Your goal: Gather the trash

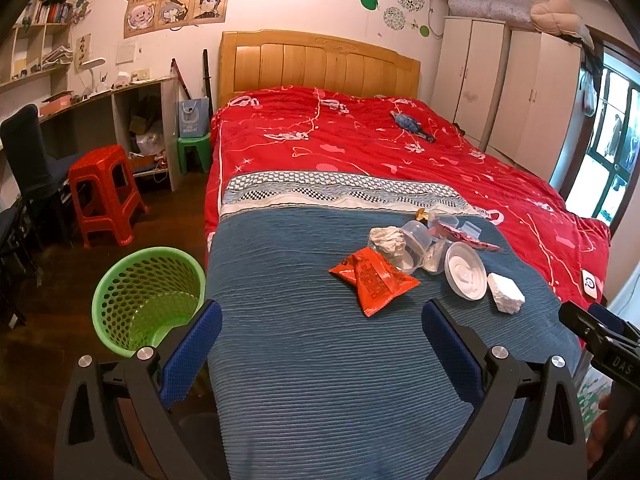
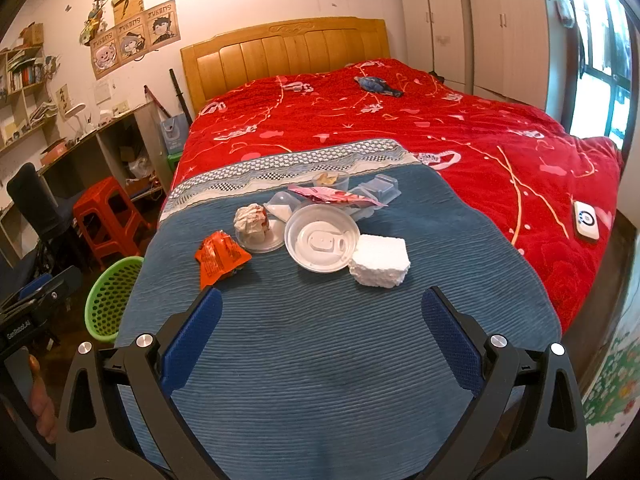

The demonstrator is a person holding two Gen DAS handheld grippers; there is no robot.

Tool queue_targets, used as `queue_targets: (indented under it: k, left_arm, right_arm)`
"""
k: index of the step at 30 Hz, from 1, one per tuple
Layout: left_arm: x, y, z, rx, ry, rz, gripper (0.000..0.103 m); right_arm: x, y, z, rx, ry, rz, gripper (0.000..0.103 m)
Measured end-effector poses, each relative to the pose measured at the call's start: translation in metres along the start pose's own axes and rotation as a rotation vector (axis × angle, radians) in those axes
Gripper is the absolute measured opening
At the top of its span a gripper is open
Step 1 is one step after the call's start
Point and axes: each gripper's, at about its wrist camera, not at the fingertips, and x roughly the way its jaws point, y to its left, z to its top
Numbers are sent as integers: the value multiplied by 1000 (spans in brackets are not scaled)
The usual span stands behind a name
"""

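Right wrist view, right hand-held gripper (image 2: 320, 336) spread above blanket (image 2: 320, 360), facing trash

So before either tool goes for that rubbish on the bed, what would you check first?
1. Left tool open, holding nothing: ok.
2. Right tool open, holding nothing: ok.
3. Green basket upright on the floor beside the bed, mouth unobstructed: ok.
4. Orange wrapper lies apart at the pile's near edge, nothing on top: ok.
5. Foam block free to lift: cannot tell, it sits against the round lid.
6. Basket already holds trash: cannot tell, its bottom is partly hidden.
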Motion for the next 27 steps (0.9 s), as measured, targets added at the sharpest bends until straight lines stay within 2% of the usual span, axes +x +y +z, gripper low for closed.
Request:
queue_targets:
  k: [14,27]
  left_arm:
    - [7,1,-8,-9,9,3,97]
    - [19,-2,-2,-11,37,-4,97]
  right_arm:
    - [-1,6,-3,-1,8,1,98]
    - [15,-1,-3,4,34,7,98]
